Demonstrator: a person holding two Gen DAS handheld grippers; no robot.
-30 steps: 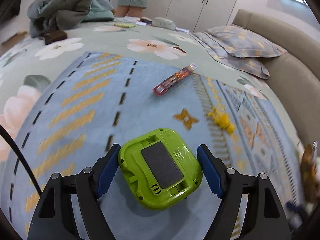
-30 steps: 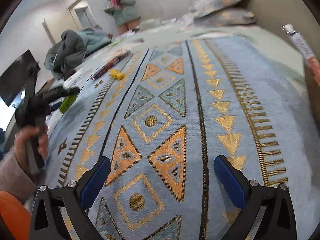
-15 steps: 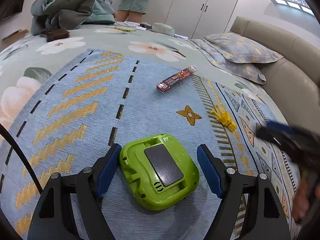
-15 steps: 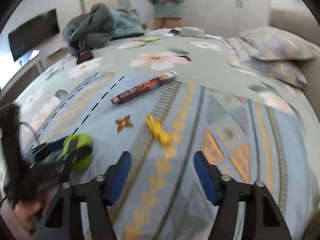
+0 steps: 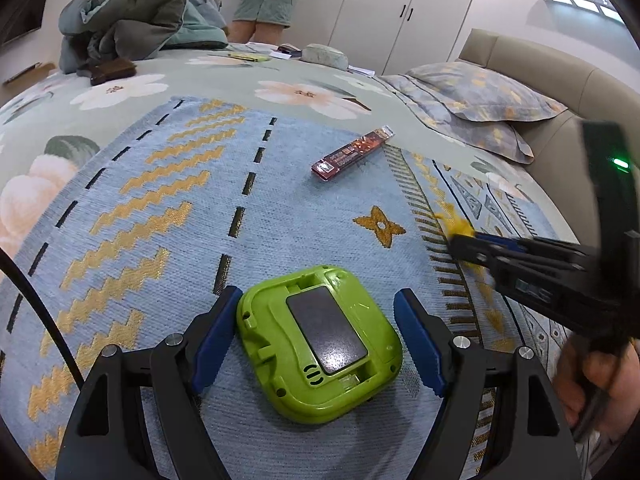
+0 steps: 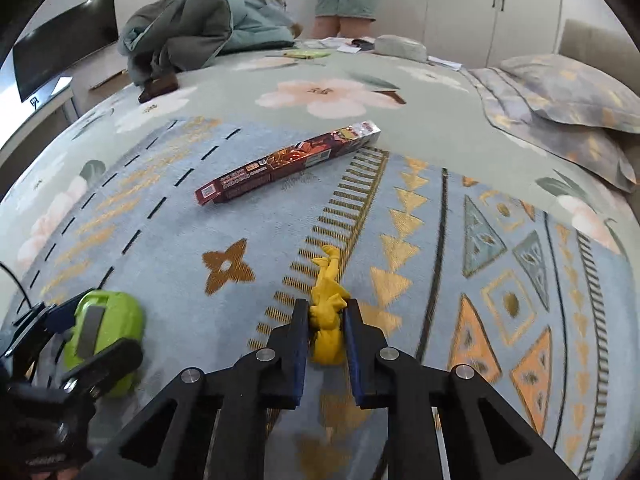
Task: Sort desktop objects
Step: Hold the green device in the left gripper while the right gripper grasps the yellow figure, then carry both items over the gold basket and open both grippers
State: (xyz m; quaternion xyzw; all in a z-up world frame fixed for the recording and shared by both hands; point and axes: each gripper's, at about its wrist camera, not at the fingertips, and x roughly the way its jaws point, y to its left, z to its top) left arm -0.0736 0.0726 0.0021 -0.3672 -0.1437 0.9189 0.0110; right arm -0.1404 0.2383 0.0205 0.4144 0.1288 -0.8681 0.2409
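1. Sitting between the spread jaws of the left gripper [image 5: 316, 338] is a green gadget [image 5: 320, 346], flat on the blue patterned blanket [image 5: 160, 200]; its dark panel faces up; the left pad looks to be touching or just beside its edge, the right pad has a clear gap, so nothing is clamped.
2. Right gripper [image 6: 326, 346] is pinched in on a small yellow toy [image 6: 327, 312]; both blue pads press its sides; the toy's rear end sits between the jaws and the thin end pokes out ahead of the tips, lying along the blanket's striped band.
3. From the left wrist view the right gripper [image 5: 472, 246] comes in from the right of the jaws, a bit blurry, with a scrap of yellow showing at its tip; the hand [image 5: 592, 384] holding it is at the far right edge.
4. A long red box [image 6: 288, 162] lies ahead of both sets of jaws, well apart from them, angled across the blanket's far edge.
5. Further out, past everything: a heap of grey-green bedding [image 5: 132, 20], a pillow [image 5: 480, 92] off to the right, and somebody standing by the white wardrobe [image 5: 412, 8]; too far to make out much.
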